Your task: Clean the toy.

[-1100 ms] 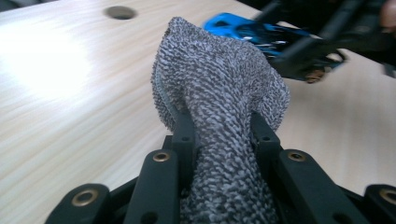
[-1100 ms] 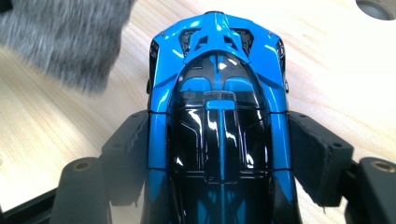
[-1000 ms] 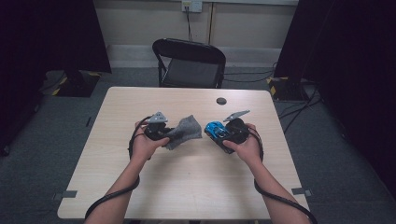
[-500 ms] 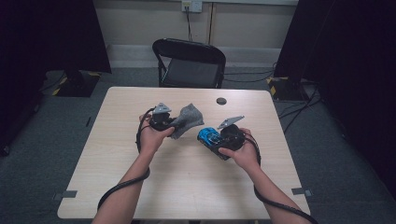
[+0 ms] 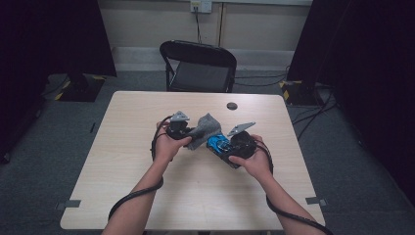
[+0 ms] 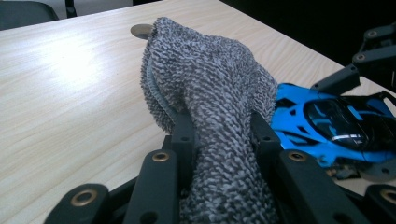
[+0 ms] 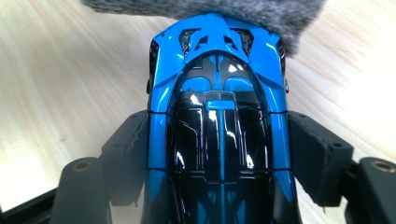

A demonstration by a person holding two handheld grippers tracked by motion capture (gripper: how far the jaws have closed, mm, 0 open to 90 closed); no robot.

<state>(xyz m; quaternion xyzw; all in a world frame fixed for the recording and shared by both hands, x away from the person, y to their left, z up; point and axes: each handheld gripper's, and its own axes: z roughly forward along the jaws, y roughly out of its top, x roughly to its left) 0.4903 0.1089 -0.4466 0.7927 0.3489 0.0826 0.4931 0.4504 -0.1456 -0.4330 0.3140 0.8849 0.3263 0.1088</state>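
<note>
Cloth and toy car between the two grippers, above the table

The grey knitted cloth (image 6: 210, 107) sits between the left gripper's (image 5: 188, 133) jaws, reaching ahead of them. The glossy blue-and-black toy car (image 7: 217, 116) lies lengthwise within the right gripper (image 5: 224, 149), its far end touching the cloth. A small round dark disc (image 5: 232, 105) rests on the pale wooden table (image 5: 147, 196) beyond both grippers.

No lettering, label, brand mark or number can be read anywhere in these views. The blue and black toy car (image 7: 217, 135) carries only painted stripes and panel lines (no badge or digits legible), and the grey cloth (image 6: 210, 93) and wooden table (image 5: 127, 147) bear no print.
</note>
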